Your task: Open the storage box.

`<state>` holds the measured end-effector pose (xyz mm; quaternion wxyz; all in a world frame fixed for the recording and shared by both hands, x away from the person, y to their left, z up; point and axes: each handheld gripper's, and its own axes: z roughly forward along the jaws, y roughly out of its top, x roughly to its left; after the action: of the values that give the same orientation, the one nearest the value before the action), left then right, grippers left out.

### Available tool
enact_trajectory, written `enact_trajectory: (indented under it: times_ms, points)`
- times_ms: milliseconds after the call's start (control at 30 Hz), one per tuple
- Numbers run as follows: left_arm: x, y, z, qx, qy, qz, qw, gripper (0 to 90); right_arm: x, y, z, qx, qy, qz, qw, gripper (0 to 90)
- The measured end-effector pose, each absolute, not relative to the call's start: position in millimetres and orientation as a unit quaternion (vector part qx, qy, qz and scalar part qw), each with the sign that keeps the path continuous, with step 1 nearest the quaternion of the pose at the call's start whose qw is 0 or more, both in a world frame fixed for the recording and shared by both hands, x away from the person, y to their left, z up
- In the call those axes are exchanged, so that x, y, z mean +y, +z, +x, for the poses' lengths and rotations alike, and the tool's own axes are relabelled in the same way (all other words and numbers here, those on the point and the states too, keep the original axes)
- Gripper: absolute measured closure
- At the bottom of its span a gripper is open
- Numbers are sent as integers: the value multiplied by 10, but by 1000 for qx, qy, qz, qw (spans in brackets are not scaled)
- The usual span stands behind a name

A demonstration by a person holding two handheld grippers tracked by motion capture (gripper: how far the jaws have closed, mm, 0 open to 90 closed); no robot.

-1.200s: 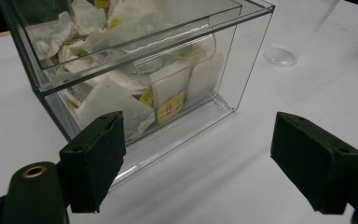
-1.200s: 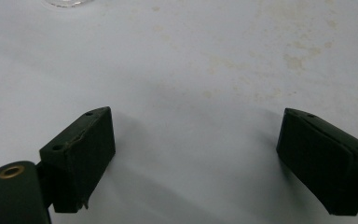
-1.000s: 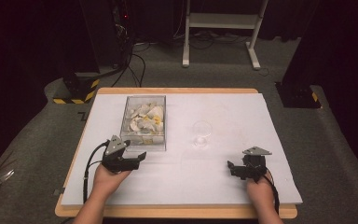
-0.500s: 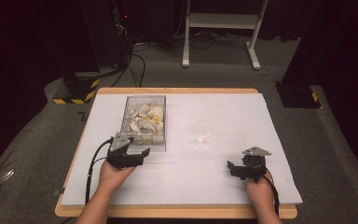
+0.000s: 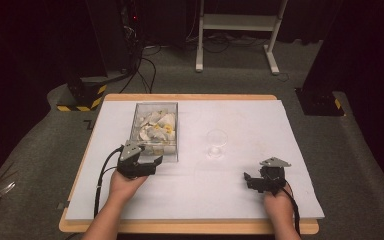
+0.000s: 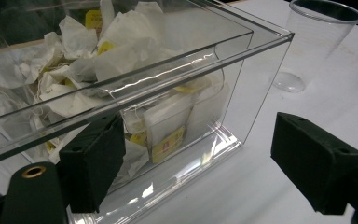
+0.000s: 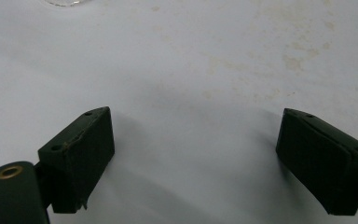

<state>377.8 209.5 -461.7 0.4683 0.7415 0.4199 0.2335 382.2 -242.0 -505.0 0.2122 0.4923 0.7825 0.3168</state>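
A clear plastic box (image 5: 156, 130) (image 6: 242, 60) full of white tea bags with yellow tags (image 6: 121, 56) stands left of the table's middle. Right of it is a clear plastic cup (image 5: 216, 143) (image 6: 319, 32), upright and empty. My left gripper (image 5: 152, 162) (image 6: 209, 163) is open, jaws wide apart, just in front of the box's near wall, one jaw against the clear wall. My right gripper (image 5: 252, 181) (image 7: 198, 158) rests low over the white sheet at the front right, open, nothing between its jaws.
A white sheet (image 5: 260, 125) covers the wooden tabletop (image 5: 190, 97). Faint brown stains (image 7: 270, 56) mark the sheet ahead of the right gripper. Beyond the table stand a white frame (image 5: 240, 30) and dark equipment with cables (image 5: 130, 30).
My left gripper has moved forward and right, up to the near wall of the box. The right gripper has stayed where it was.
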Motion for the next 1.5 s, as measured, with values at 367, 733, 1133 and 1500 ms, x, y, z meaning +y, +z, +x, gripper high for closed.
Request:
enact_trajectory:
  times_ms: [367, 733, 1133, 1500]
  points:
    - [2068, -4624, 3796, 423, 237, 738, 469, 188, -2415, -5050, 3816, 783, 317, 489, 217, 119]
    - [2041, -4637, 3787, 425, 238, 736, 469, 197, -2417, -5051, 3817, 783, 317, 490, 215, 119]
    - [2042, -4643, 3764, 429, 237, 730, 477, 201, -2415, -5051, 3814, 782, 317, 490, 216, 120]
    - [2053, -4646, 3733, 431, 234, 727, 480, 209, -2414, -5051, 3811, 783, 318, 488, 218, 125]
